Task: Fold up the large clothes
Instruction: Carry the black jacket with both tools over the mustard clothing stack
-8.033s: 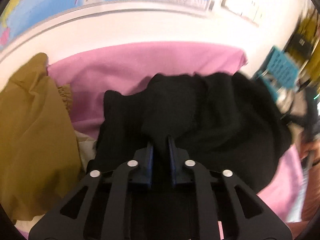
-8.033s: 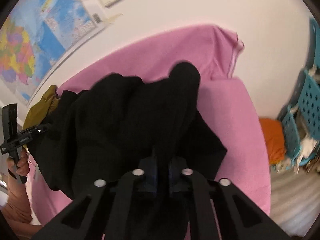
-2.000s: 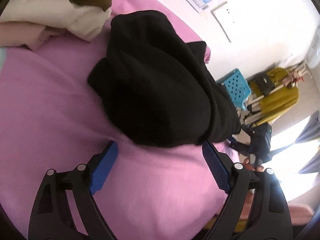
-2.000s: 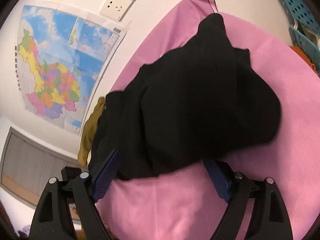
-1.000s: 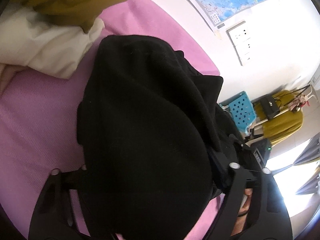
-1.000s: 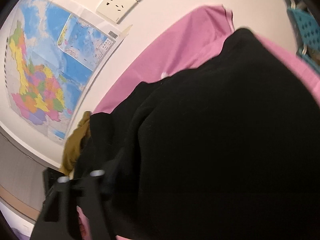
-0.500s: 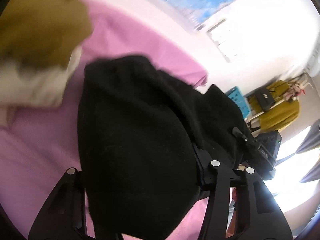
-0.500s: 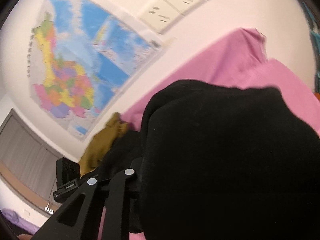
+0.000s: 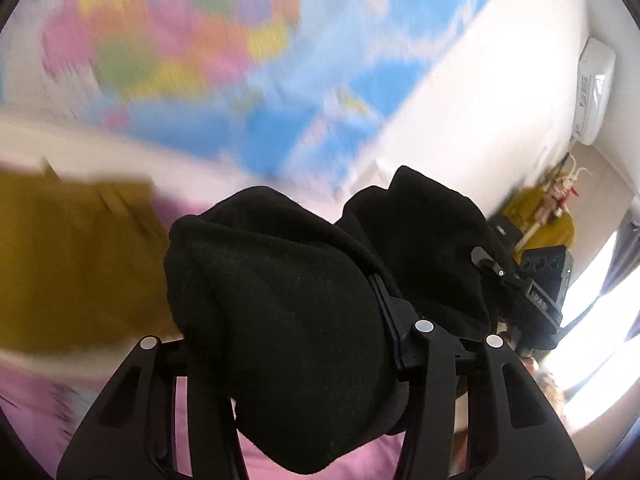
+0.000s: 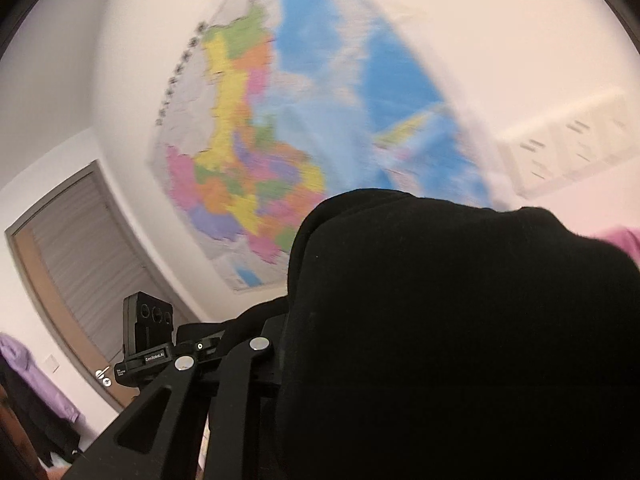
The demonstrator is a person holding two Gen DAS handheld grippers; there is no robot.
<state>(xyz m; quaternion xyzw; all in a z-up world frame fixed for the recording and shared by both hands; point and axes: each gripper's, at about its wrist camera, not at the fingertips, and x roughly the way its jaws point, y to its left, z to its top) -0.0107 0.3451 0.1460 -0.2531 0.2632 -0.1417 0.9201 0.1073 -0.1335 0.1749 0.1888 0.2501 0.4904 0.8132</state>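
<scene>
Wall map [image 10: 280, 140]: it is filling the upper middle of the right wrist view and the upper left of the left wrist view [image 9: 224, 60], and it is looking blurred in both.
Black garment [image 9: 288, 320]: you are holding it up in both grippers. In the left wrist view it is bulging in the lower middle of the frame, and in the right wrist view [image 10: 460, 340] it is covering the whole lower right.
Pink sheet [image 9: 360, 460]: it is showing under the garment at the bottom of the left wrist view, and a small piece is showing at the right edge of the right wrist view [image 10: 624, 240].
Mustard cloth [image 9: 72, 264]: it is lying at the left of the left wrist view, blurred, beside the black garment.
Left gripper [image 9: 288, 344]: your jaws have just been closing, and they are clamping on a thick bundle of the black garment, which is swelling between the two black arms and is hiding the pads.
Right gripper [image 10: 360, 360]: your jaws have just been closing here too, and they are gripping the black garment. The cloth is draping over the right finger, so only the left arm is showing at the lower left.
Door [image 10: 72, 264]: it is standing at the left of the right wrist view.
Socket panel [image 10: 568, 148]: it is sitting on the wall at the right of the same view, blurred.
</scene>
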